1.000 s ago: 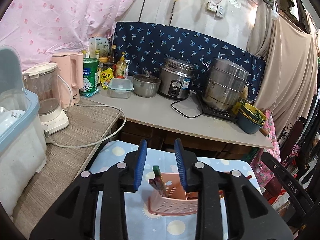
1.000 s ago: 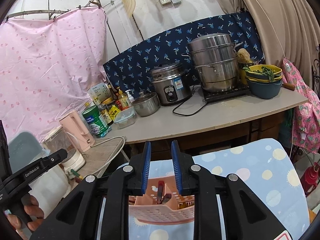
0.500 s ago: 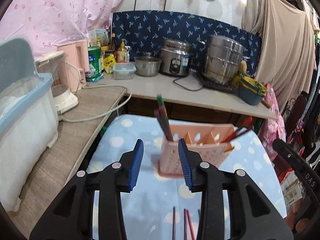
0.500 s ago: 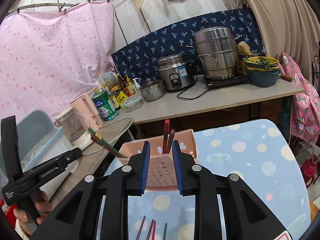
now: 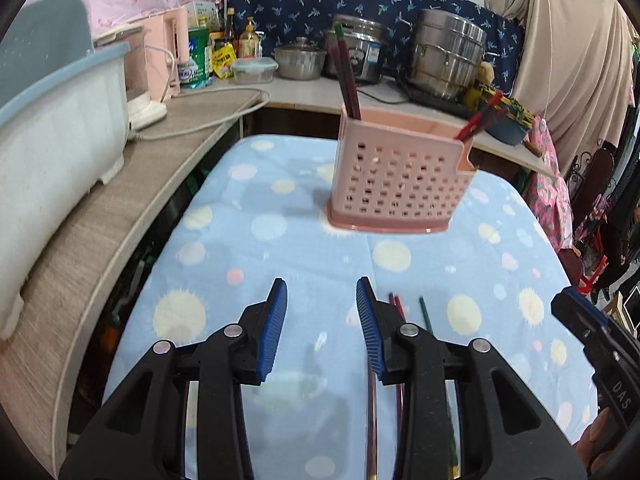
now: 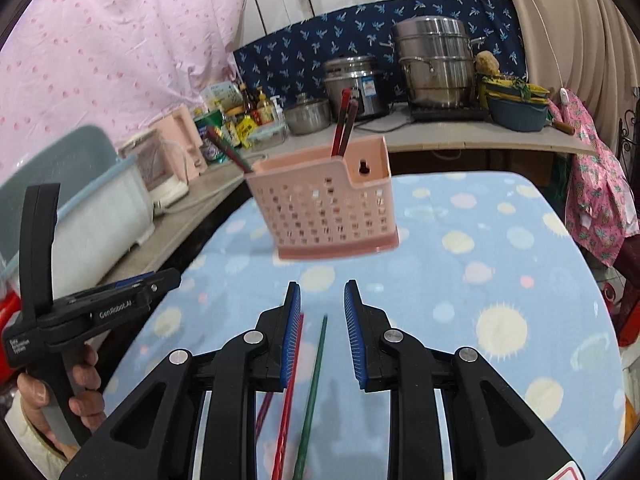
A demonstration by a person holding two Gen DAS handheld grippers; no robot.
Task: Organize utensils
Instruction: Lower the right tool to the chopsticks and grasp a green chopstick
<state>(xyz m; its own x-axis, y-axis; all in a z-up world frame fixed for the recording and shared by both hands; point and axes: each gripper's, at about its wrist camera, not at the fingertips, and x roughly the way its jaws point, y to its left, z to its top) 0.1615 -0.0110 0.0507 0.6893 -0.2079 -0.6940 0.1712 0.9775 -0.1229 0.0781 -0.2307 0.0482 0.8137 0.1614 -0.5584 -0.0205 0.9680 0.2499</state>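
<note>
A pink perforated utensil holder [image 5: 400,184] [image 6: 332,208] stands on the dotted blue cloth [image 5: 248,240], with dark chopsticks [image 5: 346,80] upright at one end and red ones [image 5: 476,120] leaning at the other. My left gripper [image 5: 320,292] hovers open over bare cloth short of the holder, with loose chopsticks [image 5: 400,308] just right of its right finger. My right gripper [image 6: 322,292] is open too. A green chopstick [image 6: 316,380] lies on the cloth below its gap, and a red chopstick [image 6: 290,380] lies by its left finger.
A grey counter [image 5: 100,240] on the left carries a white and blue bin [image 5: 52,140] and a blender. The back counter holds pots, a rice cooker [image 6: 356,84] and bottles. A hand [image 6: 84,380] holds the left gripper [image 6: 168,278] at the left edge.
Both grippers have dropped and drawn back from above the holder, which now stands farther ahead. Loose chopsticks on the cloth have come into view under them.
</note>
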